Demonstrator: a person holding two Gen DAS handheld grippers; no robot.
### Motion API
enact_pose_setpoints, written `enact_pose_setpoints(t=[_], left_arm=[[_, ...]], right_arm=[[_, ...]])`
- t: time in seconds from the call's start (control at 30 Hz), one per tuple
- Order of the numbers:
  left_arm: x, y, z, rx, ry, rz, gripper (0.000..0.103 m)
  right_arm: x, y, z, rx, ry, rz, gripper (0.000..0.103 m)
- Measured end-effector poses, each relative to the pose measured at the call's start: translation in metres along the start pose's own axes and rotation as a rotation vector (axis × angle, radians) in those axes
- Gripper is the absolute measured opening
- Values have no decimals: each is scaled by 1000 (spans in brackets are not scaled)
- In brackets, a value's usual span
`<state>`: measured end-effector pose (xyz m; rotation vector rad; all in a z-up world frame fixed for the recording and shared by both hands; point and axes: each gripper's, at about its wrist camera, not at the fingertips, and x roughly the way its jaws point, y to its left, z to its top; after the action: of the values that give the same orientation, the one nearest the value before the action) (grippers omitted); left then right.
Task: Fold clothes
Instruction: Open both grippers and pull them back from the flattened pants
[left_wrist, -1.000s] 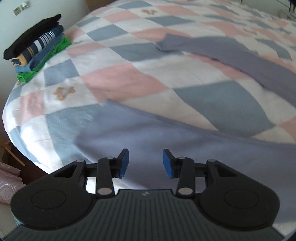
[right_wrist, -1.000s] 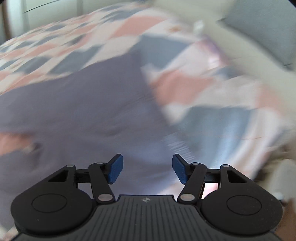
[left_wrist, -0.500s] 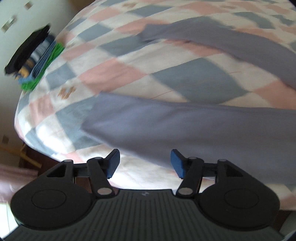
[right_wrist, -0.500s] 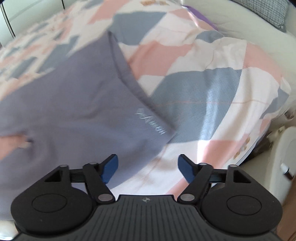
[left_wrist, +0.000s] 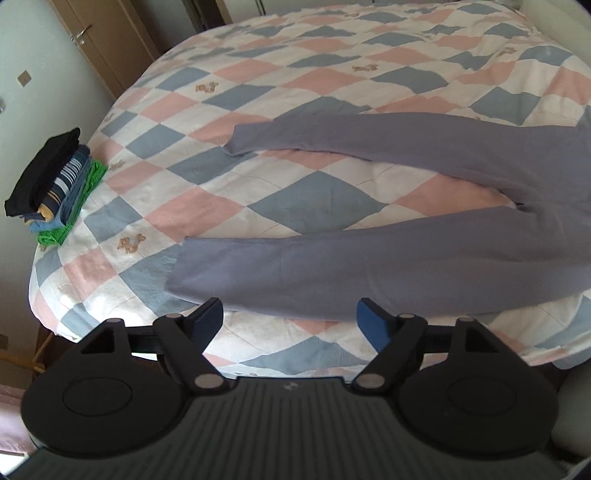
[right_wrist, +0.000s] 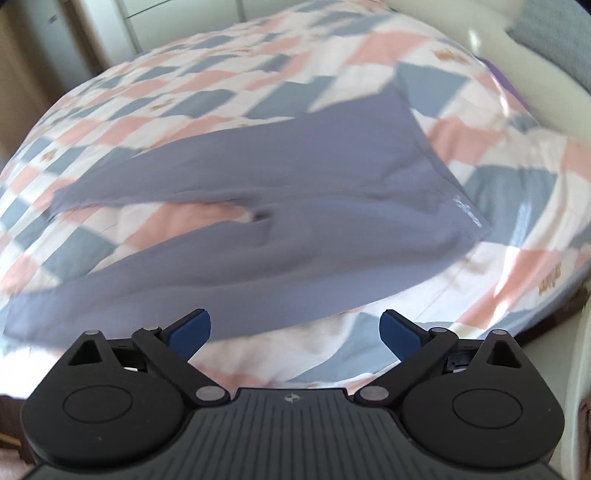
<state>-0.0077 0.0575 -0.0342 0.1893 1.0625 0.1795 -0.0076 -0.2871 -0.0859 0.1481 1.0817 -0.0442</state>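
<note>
A pair of lavender-grey trousers (left_wrist: 424, 254) lies spread flat on the checkered bed, both legs reaching left and the waist at the right. The right wrist view shows the same trousers (right_wrist: 295, 206) with the waistband toward the right. My left gripper (left_wrist: 291, 319) hovers above the near leg's cuff end, its jaws opening with nothing between them. My right gripper (right_wrist: 295, 328) hangs over the near edge by the waist, jaws also opening wide and empty. Neither touches the cloth.
A stack of folded clothes (left_wrist: 51, 188) sits at the bed's left corner. The pink, blue and white quilt (left_wrist: 332, 74) covers the bed. A wooden door (left_wrist: 107, 44) stands beyond it. A pale curved headboard (right_wrist: 524, 74) rims the right side.
Both grippers rose and pulled back from the trousers while their jaws widened. The whole garment now shows, lying flat on the quilt.
</note>
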Motion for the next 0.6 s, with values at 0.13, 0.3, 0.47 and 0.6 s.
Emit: enact_pose_setpoints(t=[0.13, 0.3, 0.47, 0.6], left_arm=[[-24, 4, -17, 6, -22, -17, 77], [-41, 7, -38, 27, -33, -34, 80], [-57, 6, -52, 64, -46, -70, 80], [-70, 3, -57, 85, -60, -100, 81]], right_arm=[[-21, 16, -11, -16, -15, -15, 100], [-39, 27, -25, -47, -30, -53, 101], [-52, 29, -41, -18, -13, -68, 101], [-67, 31, -52, 6, -5, -68, 101]])
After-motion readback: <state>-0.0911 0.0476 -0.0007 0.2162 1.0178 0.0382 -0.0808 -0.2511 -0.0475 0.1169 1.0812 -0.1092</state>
